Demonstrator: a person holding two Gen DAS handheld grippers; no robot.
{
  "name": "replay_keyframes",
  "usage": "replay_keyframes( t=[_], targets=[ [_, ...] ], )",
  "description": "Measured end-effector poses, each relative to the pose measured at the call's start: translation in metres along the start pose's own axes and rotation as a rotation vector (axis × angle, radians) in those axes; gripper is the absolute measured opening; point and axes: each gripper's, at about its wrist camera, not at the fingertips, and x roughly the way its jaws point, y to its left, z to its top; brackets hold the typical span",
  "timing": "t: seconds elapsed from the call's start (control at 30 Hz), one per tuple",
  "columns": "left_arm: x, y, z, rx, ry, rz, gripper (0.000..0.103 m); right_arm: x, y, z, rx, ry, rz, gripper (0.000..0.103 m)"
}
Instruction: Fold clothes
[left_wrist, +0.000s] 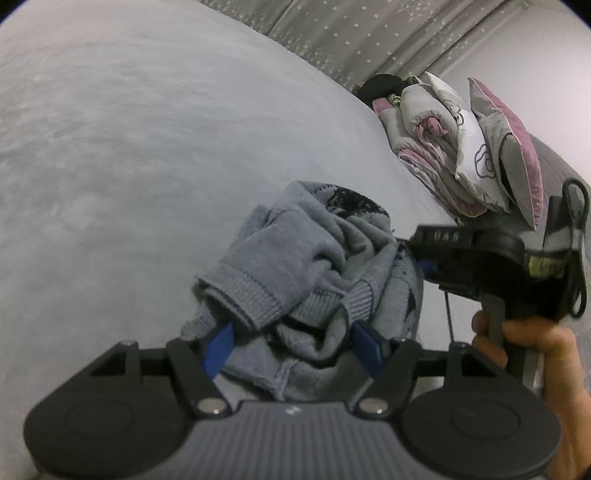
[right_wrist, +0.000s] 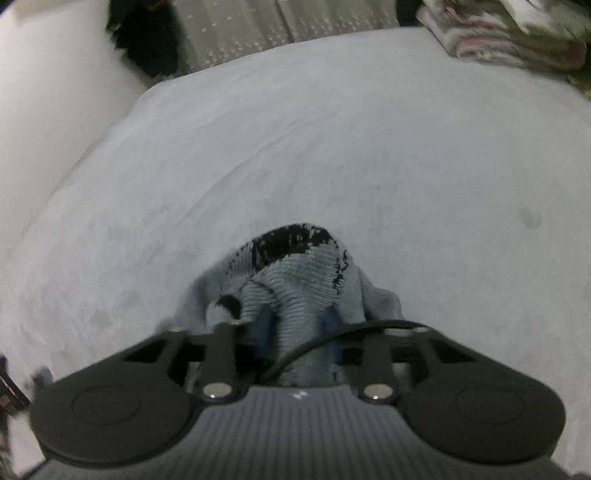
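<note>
- Grey-blue knit sweater (left_wrist: 314, 280), w/ a black pattern, sits crumpled in a heap on the pale grey bed sheet (left_wrist: 129, 147), near the person; nothing folded yet.
- Left gripper (left_wrist: 295, 349): jaws wide, blue pads either side of a bunched wad of knit. Looks like it's grasping that thick bundle, but can't be sure the pads actually press on it.
- Right gripper (right_wrist: 295, 325): in the rt wrist view its blue pads are clenched on a ribbed fold of the sweater. From the left view it comes in at the heap's right side, held by a hand (left_wrist: 532, 354).
- Step in hand, as I judge it: get two good holds, then lift and spread the heap flat before any fold.
- To do it well: each gripper should pinch one edge or hem, not a stack of layers. The left hold looks too bulky, so prob. re-grip on the ribbed cuff (left_wrist: 243, 295) or a hem.
- Then pull the grippers apart, evenly, so the knit opens w/o twisting.
- Around: folded grey-and-pink bedding (left_wrist: 461, 147) stacked at the far right of the bed, well apart from the sweater; star-print curtain (left_wrist: 369, 33) behind; a dark item (left_wrist: 384, 83) beside the stack.
- In the way: a black cable (right_wrist: 332, 343) crosses the rt gripper's jaws and could snag the knit. Plenty of bare sheet to the left for spreading.
</note>
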Motion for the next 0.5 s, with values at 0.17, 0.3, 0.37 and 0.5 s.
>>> replay_keyframes(
  t=[0.17, 0.3, 0.37, 0.5],
  targets=[
    [-0.002, -0.002, -0.001, 0.016, 0.006, -0.005, 0.071, -0.020, 0.000, -0.012, -0.066, -0.050, -0.037, 0.014],
    [-0.004, -0.004, -0.002, 0.032, 0.013, -0.018, 0.071, -0.041, -0.007, -0.019, -0.065, -0.081, -0.063, 0.014],
    [-0.006, -0.004, -0.004, 0.038, 0.017, -0.028, 0.071, -0.052, -0.010, -0.024, -0.066, -0.094, -0.075, 0.013],
    [-0.010, -0.004, -0.007, 0.050, 0.019, -0.039, 0.071, -0.074, -0.017, -0.041, -0.075, -0.117, -0.091, 0.013]
  ],
)
